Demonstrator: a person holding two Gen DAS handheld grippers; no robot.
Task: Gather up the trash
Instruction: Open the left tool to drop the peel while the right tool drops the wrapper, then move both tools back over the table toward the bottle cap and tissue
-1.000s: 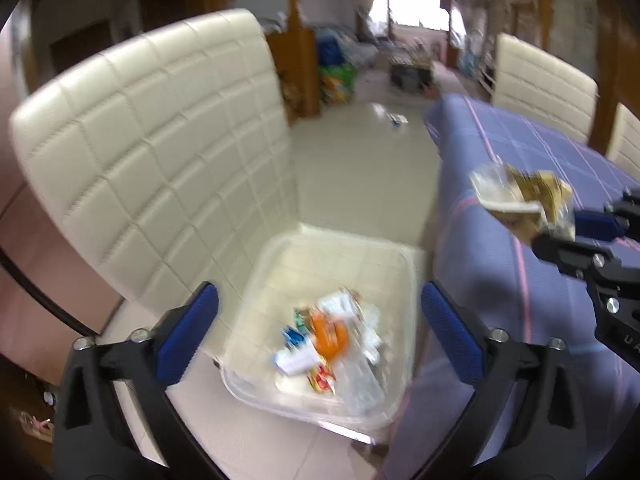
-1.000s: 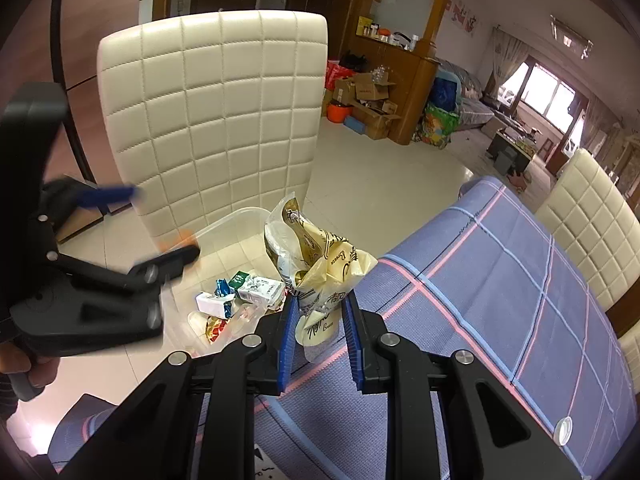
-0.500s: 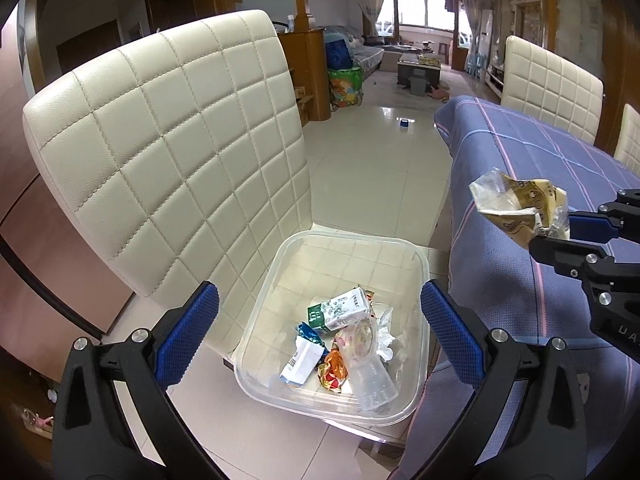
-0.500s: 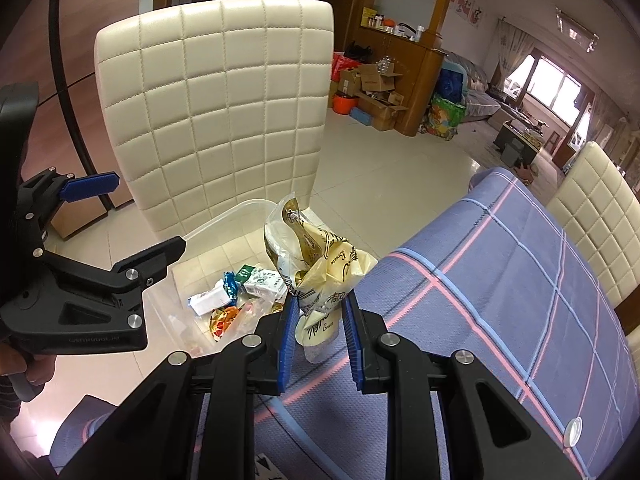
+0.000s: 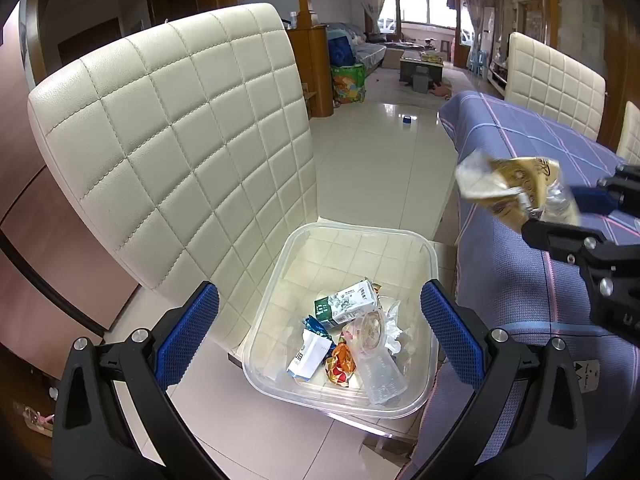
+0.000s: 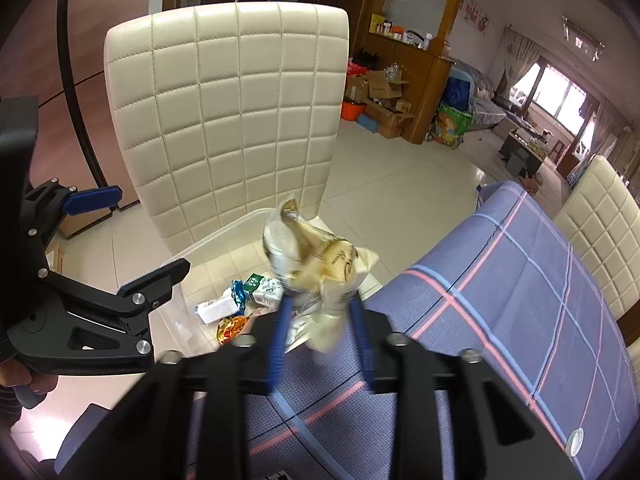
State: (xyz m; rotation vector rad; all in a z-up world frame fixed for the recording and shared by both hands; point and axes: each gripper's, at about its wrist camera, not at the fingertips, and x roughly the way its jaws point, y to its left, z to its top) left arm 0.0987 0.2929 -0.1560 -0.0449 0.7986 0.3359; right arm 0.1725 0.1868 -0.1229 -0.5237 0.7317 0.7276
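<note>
A crumpled yellow-and-clear snack wrapper (image 6: 320, 264) sits between the jaws of my right gripper (image 6: 320, 316), which are opening. The blue pads stand off its sides and it looks blurred. From the left wrist view the same wrapper (image 5: 508, 184) hangs above the table's edge, to the right of the bin. A clear plastic bin (image 5: 360, 232) rests on the cream chair seat and holds a green-white carton (image 5: 344, 306), a plastic cup (image 5: 376, 356) and small wrappers. My left gripper (image 5: 320, 300) hovers open over the bin with nothing in it.
The quilted cream chair back (image 5: 180, 152) rises behind the bin. A table with a blue plaid cloth (image 6: 520, 300) fills the right side, with a white cap (image 6: 574, 438) near its front. More cream chairs (image 6: 604, 232) stand beyond. Tiled floor runs toward a cluttered living room.
The right gripper's jaws have spread apart from the wrapper they were pinching, and the wrapper now looks blurred and loose. The left gripper and the bin have hardly moved.
</note>
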